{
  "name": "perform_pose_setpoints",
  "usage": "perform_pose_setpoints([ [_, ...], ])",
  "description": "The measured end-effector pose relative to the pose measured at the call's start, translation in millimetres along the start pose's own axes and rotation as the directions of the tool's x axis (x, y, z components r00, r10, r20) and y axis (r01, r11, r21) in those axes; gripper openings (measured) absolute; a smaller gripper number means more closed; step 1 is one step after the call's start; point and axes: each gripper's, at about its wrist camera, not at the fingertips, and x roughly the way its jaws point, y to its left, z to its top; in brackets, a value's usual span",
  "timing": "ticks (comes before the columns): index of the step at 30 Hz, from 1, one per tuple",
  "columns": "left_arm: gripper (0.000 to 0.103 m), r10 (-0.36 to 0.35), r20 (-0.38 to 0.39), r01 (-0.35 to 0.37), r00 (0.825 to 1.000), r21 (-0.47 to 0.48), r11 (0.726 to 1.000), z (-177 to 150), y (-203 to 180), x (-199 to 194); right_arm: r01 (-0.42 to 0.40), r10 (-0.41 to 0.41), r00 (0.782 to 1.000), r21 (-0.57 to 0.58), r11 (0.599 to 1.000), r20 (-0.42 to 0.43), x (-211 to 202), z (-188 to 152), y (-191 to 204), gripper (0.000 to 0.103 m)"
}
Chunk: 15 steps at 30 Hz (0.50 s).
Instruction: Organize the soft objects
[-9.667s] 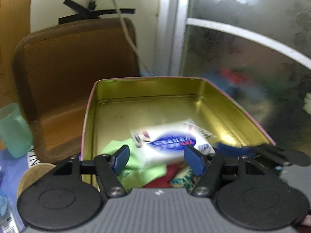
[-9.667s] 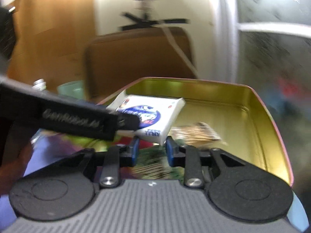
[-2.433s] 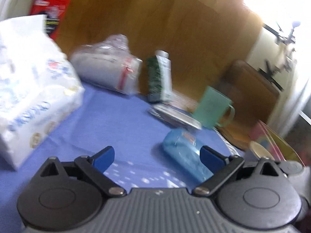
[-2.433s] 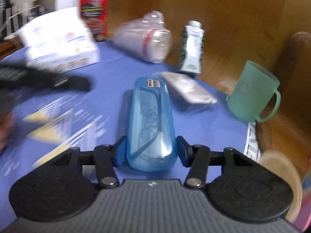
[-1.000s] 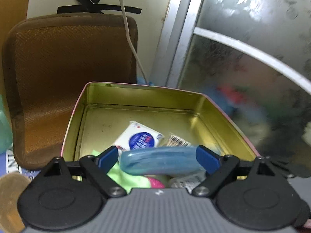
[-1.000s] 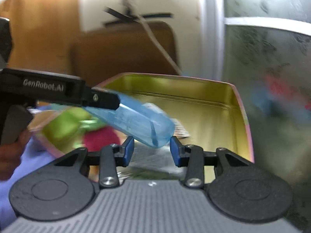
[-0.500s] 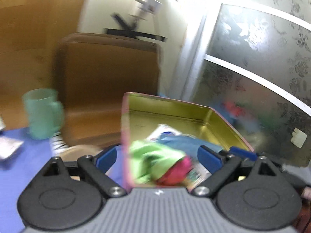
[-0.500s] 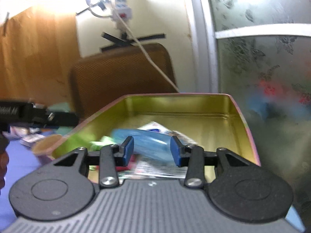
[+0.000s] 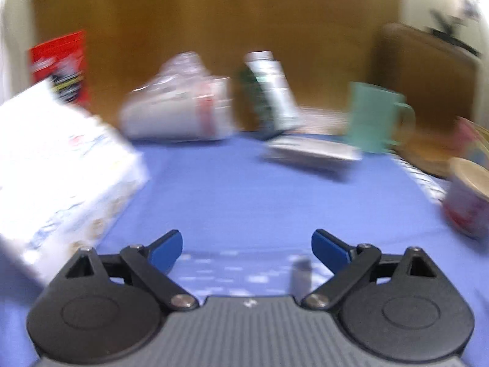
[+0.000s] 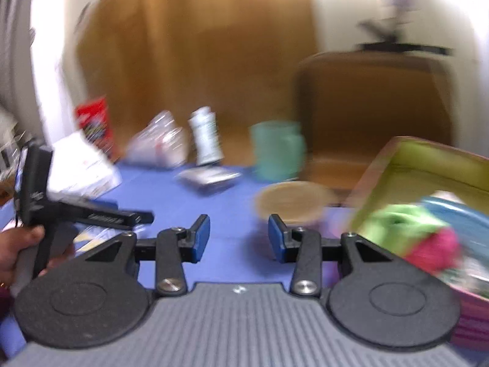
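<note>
Both grippers, left (image 9: 247, 246) and right (image 10: 239, 237), hung released and empty over the blue worktop (image 9: 244, 189). Beyond, the packet (image 9: 311, 151) lay loose, well apart from the tin (image 10: 428, 183); a hasty, blurred reach could knock the mug (image 9: 374, 117) beside it.

Left gripper (image 9: 247, 246) fingers spread wide and empty; right gripper (image 10: 239, 237) fingers partly apart, holding nothing.
</note>
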Motion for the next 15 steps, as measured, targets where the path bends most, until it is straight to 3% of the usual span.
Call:
perform_pose_setpoints([
  [3, 0.094, -0.073, 0.024, 0.075, 0.997, -0.125, 0.989, 1.9, 26.1, -0.2, -0.035, 0.037, 0.998, 0.038, 0.999, -0.055, 59.3, 27.4, 12.9, 0.062],
  [8, 0.097, -0.129, 0.035, 0.133, 0.991, -0.148, 0.98, 1.8, 35.3, -2.4, 0.009, 0.009, 0.987, 0.112, 0.994, -0.16, 165.0, 85.7, 10.3, 0.086],
  [12, 0.098, -0.144, 0.029, 0.146, 0.989, -0.142, 0.979, 1.0, 38.9, -2.9, 0.082, -0.027, 0.961, 0.191, 0.978, -0.276, 234.9, 110.0, -3.1, 0.088],
  [15, 0.098, -0.139, 0.023, 0.14, 0.99, -0.135, 0.981, 0.4, 37.3, 0.1, 0.135, -0.063, 0.944, 0.204, 0.97, -0.324, 257.5, 105.8, -7.0, 0.088],
])
